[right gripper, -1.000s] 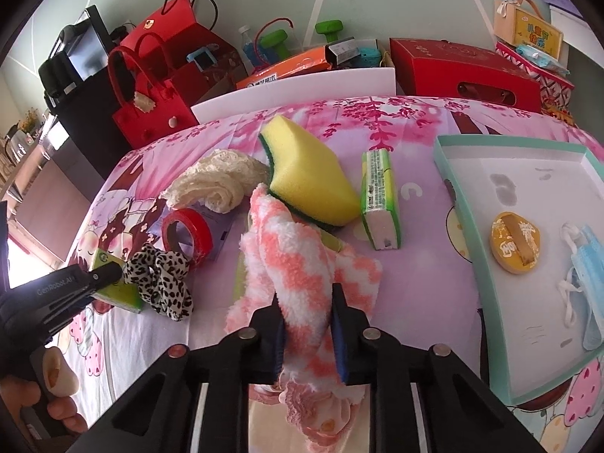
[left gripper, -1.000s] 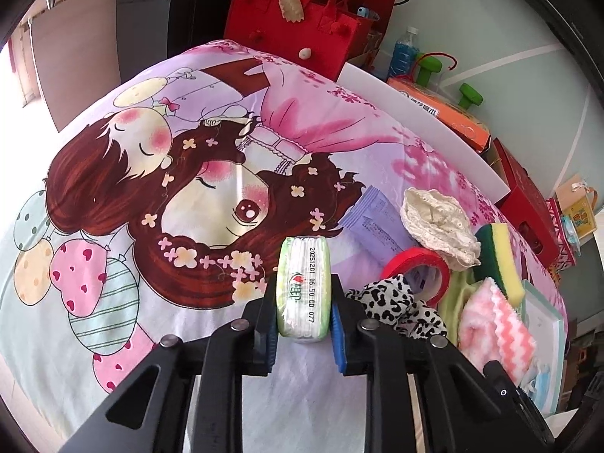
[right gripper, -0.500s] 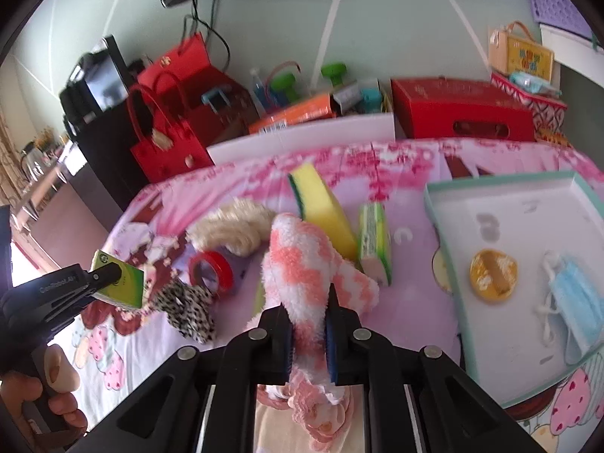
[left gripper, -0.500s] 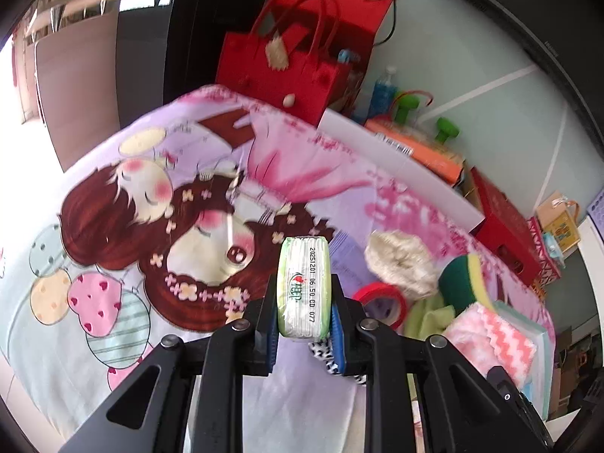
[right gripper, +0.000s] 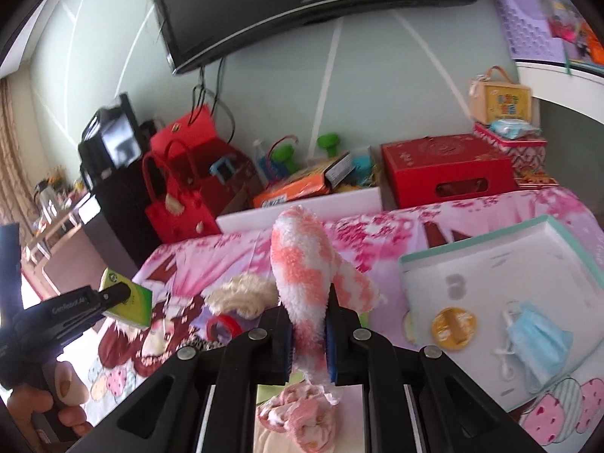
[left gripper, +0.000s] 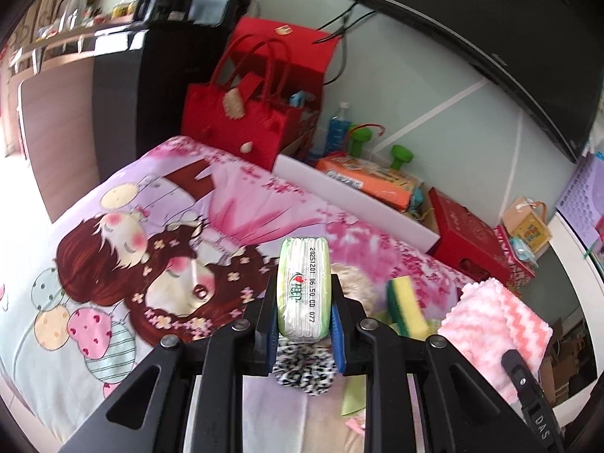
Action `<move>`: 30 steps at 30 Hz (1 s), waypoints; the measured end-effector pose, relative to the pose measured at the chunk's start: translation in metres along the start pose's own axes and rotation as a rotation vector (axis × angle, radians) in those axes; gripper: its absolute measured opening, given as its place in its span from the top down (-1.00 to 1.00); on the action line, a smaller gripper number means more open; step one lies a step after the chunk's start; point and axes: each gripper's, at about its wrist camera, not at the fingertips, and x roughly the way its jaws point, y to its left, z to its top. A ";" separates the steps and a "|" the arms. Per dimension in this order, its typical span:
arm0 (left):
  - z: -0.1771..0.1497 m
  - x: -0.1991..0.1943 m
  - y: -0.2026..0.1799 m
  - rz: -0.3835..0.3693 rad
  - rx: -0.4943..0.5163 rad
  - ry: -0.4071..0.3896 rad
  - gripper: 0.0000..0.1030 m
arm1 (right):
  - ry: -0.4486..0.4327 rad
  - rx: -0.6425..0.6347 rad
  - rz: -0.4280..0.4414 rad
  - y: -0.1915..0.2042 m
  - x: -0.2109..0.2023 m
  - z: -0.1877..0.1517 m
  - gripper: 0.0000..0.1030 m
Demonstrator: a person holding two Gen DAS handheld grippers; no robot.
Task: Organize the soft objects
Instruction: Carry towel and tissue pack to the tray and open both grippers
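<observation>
Tissue pack [left gripper: 304,288] is clamped in left tool [left gripper: 304,334], fluffy cloth [right gripper: 302,275] in right tool [right gripper: 308,334], both above the bed, frame centre. Keep grips firm; lower into tray [right gripper: 487,241] at right.

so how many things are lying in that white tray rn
2: a round yellow sponge pad near the middle of the white tray, and a blue face mask toward its right edge. The tray's near corner is cut off, so more may be hidden.
</observation>
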 end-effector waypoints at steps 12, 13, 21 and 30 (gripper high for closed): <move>-0.015 -0.008 -0.086 -0.160 0.194 -0.011 0.55 | -0.111 0.159 -0.172 -0.079 -0.035 0.020 0.73; -0.019 -0.006 -0.096 -0.175 0.219 -0.004 0.55 | -0.112 0.175 -0.187 -0.087 -0.037 0.021 0.73; -0.058 0.012 -0.169 -0.273 0.391 0.075 0.55 | -0.119 0.245 -0.314 -0.140 -0.045 0.022 0.73; -0.099 0.031 -0.226 -0.365 0.525 0.142 0.55 | -0.116 0.285 -0.447 -0.184 -0.052 0.021 0.73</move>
